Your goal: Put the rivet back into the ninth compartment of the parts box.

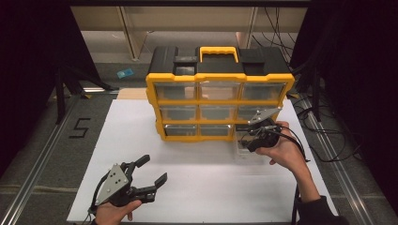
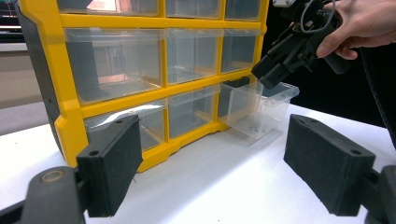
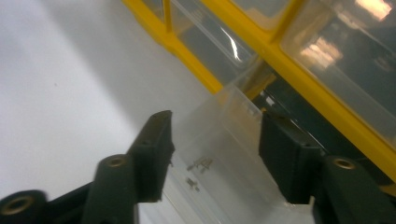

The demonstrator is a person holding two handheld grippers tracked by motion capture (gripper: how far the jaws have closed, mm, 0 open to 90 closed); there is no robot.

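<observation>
Clear drawer drawn partly out of the yellow organizer's bottom-right bay, resting on the table; judged light, thin-walled, slippery, best taken by its side walls; right hand-held gripper straddles it, jaws parted; left hand-held gripper released, well clear of the organizer.
</observation>
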